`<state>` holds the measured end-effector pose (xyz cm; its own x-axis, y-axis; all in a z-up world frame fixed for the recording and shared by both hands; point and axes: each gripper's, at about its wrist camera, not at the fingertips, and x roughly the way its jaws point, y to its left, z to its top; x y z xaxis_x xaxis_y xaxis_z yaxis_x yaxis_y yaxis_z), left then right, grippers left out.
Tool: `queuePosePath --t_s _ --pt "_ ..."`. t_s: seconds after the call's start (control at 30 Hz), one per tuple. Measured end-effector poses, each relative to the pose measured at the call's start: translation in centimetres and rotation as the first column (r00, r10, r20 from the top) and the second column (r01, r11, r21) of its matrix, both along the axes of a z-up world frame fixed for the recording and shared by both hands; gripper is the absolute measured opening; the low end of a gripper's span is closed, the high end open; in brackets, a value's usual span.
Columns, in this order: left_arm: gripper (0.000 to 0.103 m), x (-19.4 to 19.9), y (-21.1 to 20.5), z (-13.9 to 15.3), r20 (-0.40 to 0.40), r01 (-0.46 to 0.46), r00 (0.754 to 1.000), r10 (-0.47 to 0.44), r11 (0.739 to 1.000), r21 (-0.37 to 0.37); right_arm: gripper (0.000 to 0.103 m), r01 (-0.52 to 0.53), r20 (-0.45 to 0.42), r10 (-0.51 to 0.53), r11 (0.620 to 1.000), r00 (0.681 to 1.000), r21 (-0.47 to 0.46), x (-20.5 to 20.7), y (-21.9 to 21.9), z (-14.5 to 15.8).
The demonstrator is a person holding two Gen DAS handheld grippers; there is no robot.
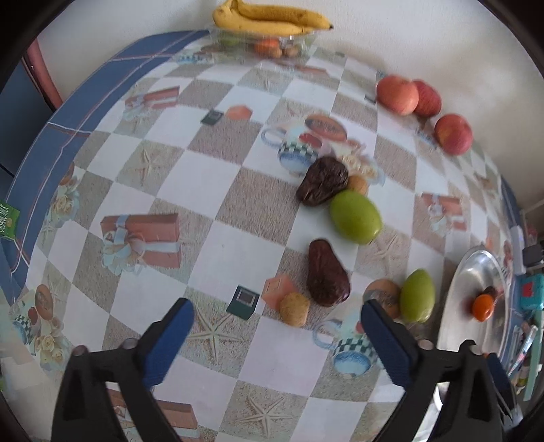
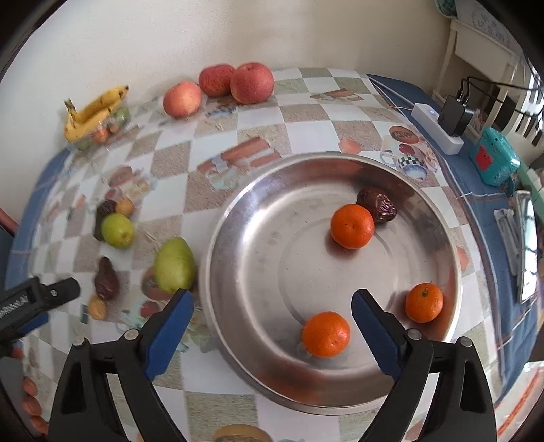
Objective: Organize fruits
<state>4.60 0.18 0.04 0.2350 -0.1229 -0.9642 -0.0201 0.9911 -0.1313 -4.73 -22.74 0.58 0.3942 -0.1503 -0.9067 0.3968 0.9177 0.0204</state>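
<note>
Blurring bananas (image 1: 272,18), bowl (image 1: 476,289) half cropped

Both tongs gape empty, left tongs (image 1: 277,318) and right tongs (image 2: 272,307).

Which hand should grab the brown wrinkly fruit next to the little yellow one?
Probably the left. The left gripper is open, empty, and pointing at that brown fruit just ahead of its fingers. The right gripper is open too, but it hangs over the metal plate, farther from it.
</note>
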Motion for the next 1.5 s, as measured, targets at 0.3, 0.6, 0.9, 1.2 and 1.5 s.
queuePosePath --t_s 0.3,0.6,0.9,1.2,1.5 --pt "0.103 -0.1 0.2 -0.9 -0.015 -0.001 1.0 0.001 1.0 0.015 0.094 0.022 -0.033 -0.022 1.0 0.999 0.017 -0.2 -0.3 -1.0" --pt "0.103 0.9 2.6 -0.7 -0.014 -0.081 0.997 0.08 0.997 -0.019 0.094 -0.054 0.0 0.055 0.995 0.999 0.086 1.5 2.5 -0.7" --pt "0.103 1.9 5.2 -0.4 0.029 -0.158 0.987 0.161 0.984 -0.081 0.094 -0.162 0.07 0.157 0.984 0.985 0.079 3.3 6.0 0.2" --pt "0.102 1.4 4.5 -1.5 -0.043 -0.138 0.99 0.133 0.982 -0.126 0.072 -0.206 0.08 0.201 0.977 0.976 0.057 4.2 6.6 0.2" --pt "0.076 0.3 1.8 -2.6 -0.095 -0.008 0.995 -0.004 0.992 -0.124 0.057 -0.245 0.039 0.244 0.969 0.969 0.032 5.6 7.4 -1.2"
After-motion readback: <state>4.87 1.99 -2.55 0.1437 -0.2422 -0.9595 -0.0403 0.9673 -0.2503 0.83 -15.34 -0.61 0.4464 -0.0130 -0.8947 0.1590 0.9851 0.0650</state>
